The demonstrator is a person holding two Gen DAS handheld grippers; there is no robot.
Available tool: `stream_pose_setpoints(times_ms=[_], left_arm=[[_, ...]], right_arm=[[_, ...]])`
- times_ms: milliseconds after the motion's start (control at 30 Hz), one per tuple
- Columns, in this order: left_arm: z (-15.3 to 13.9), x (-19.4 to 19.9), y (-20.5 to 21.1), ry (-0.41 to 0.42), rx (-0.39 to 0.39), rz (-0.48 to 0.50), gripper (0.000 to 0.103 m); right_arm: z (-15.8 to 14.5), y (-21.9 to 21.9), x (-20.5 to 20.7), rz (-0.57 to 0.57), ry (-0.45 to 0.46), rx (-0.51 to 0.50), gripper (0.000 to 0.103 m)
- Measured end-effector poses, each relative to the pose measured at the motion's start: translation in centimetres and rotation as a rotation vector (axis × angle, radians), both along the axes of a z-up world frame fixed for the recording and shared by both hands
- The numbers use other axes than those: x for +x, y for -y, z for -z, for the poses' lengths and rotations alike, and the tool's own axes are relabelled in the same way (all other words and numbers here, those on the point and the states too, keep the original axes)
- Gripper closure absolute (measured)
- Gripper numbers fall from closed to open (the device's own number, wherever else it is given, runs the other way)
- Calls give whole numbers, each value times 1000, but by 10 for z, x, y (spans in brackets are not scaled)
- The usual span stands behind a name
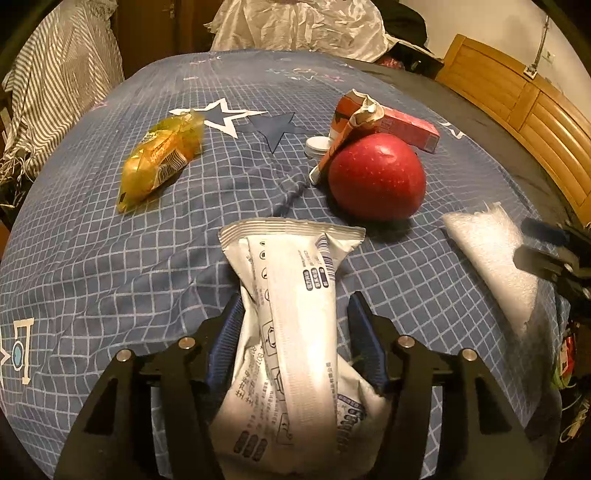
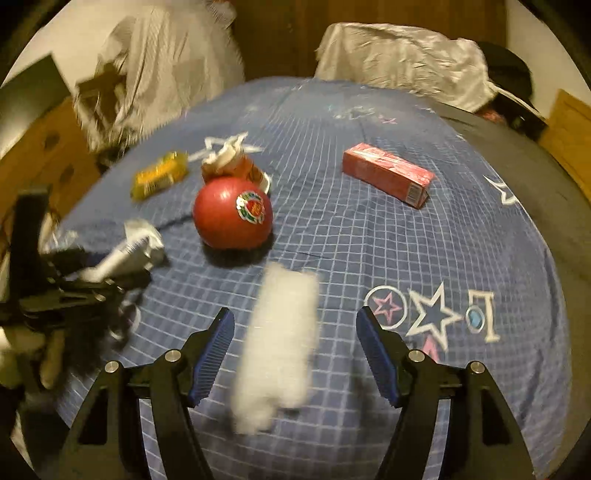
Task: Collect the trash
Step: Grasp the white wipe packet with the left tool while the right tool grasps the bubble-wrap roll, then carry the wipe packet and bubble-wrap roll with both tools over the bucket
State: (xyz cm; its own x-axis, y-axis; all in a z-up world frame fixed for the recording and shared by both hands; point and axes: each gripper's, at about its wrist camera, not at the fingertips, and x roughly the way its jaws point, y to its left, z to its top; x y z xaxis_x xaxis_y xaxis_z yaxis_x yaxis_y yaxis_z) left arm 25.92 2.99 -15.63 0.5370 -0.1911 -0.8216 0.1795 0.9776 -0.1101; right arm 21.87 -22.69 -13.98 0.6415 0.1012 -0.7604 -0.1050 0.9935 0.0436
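- The left gripper [image 1: 295, 332] has its fingers [image 1: 231, 332] on either side of a white wrapper [image 1: 291, 325]. The left finger presses the packet's side; at the right finger a narrow gap seems to remain, so whether the grasp is firm cannot be told.
- The white wrapper lies lengthwise between those fingers, over the bed [image 1: 92, 258]. Whether it is lifted or resting on the cover is unclear.
- The right gripper [image 2: 295, 350] has its fingers [image 2: 212, 350] spread wide and holds nothing. A white foam piece [image 2: 277, 350] lies on the cover between them, touching neither; the picture is blurred here.
- Loose on the bed: a yellow snack packet [image 1: 159, 162] toward the far left, a red carton [image 1: 410, 129] at the far right, and a crumpled orange carton [image 1: 347, 125] leaning against a red apple [image 1: 376, 177], with a small white lid [image 1: 319, 146] just beside it.
- The apple bears a sticker and looks whole; in my judgement it is not trash.
- A pale plastic bag [image 1: 303, 26] sits past the far edge of the bed. It may be the collection point, but this cannot be confirmed.
- Progress, as judged: early. No item is seen deposited. At most one piece is being taken and one is lined up; three more pieces and the lid are untouched.
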Motion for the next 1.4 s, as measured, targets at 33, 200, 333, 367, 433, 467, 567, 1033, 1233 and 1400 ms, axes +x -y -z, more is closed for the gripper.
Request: stream_pose_setpoints(times_ms=[33,200,333,367,433,467,567,1033,1233,1400], left_arm=[[0,0,0,1,-1,-2,47],[1,0,0,2,5,-2,47],[5,2,1,5,25,-9,47],[5,2,2,7,28,-13,47],[5,2,1,11,29,-20,48],[5,2,1,13,33,-27,50],[3,0,-2,20,29,-44,61],[-61,-58,-6,215,1,-125,64],[-110,-104,5,355,-18,-140,64],[-141,-129,24,455,-26,-124,64]], right_arm=[[0,-2,-2,4,11,9,33],[3,-16,-8,0,23,-64,33],[18,-8,-10,30,-9,-38,30],[22,-6,-10,36,-15,-35,30],[32,-6,-7,53,-23,-26,32],[36,-6,-6,60,-24,-21,39],[45,-6,-2,83,-13,-24,56],[-22,-22,-61,112,311,8,58],[-63,-33,-100,108,461,17,57],[-88,-41,-128,113,557,4,57]])
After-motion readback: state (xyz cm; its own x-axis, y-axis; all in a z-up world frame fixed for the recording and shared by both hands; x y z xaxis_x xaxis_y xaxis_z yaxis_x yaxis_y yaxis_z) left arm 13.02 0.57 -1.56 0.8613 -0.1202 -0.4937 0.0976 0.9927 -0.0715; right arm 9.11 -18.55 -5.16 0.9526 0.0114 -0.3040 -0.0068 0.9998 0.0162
